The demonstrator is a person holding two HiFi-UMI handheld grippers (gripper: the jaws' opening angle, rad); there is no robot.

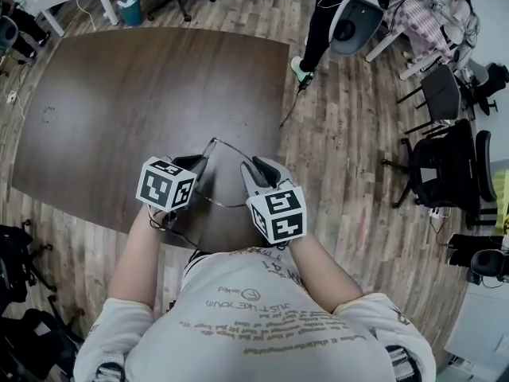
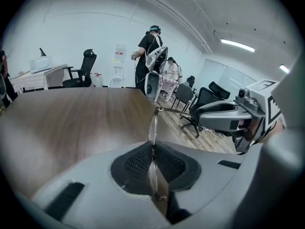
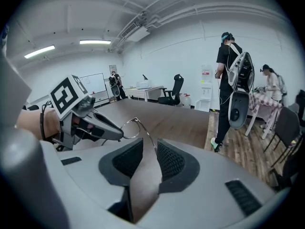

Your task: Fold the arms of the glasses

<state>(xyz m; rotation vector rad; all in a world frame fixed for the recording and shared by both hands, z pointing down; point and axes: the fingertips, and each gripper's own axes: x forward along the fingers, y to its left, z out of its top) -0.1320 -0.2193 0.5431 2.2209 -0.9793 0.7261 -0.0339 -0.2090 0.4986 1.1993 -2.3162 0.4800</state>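
The fingers (image 2: 136, 163) of the left gripper (image 2: 153, 151) are pressed together on the glasses (image 2: 153, 124), whose lens stands edge-on between the pads. The right gripper (image 3: 145, 149) has its fingers apart. One thin arm of the glasses runs into that gap, close beside the right pad. The glasses hang in the air above the near edge of the dark wooden worktop (image 1: 119, 94).
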